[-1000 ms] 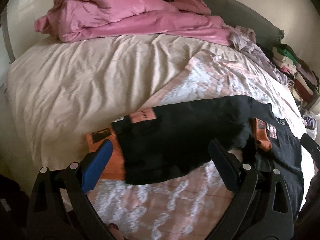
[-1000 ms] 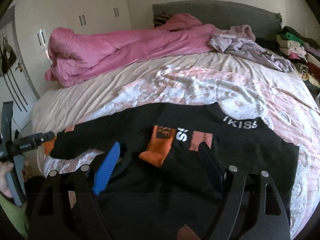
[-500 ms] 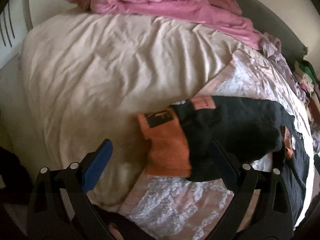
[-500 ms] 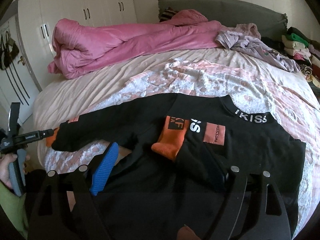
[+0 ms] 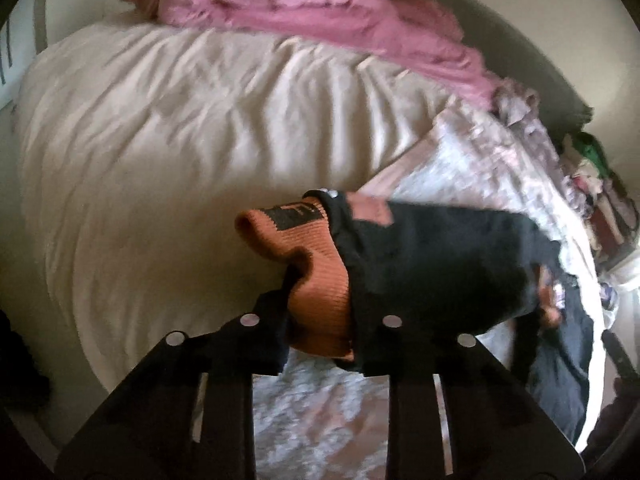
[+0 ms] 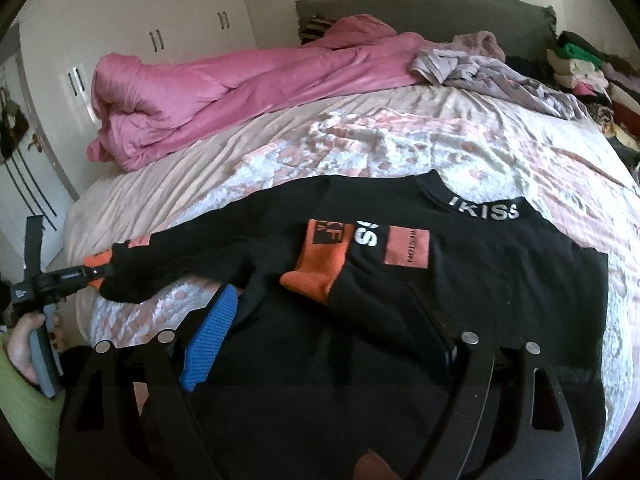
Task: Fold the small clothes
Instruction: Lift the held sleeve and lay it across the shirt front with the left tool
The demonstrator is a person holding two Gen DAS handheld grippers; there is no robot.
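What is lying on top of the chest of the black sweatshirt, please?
One black sleeve with an orange ribbed cuff lies folded across the black sweatshirt, near the orange patch. It covers part of the white chest lettering, so the full print cannot be read.

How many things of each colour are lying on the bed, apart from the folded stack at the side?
Black: 1, the sweater with orange cuffs
Pink: 1, the bunched duvet
Lilac-grey: 1, the crumpled garment
Pink and white: 1, the lace-patterned cover
Total: 4
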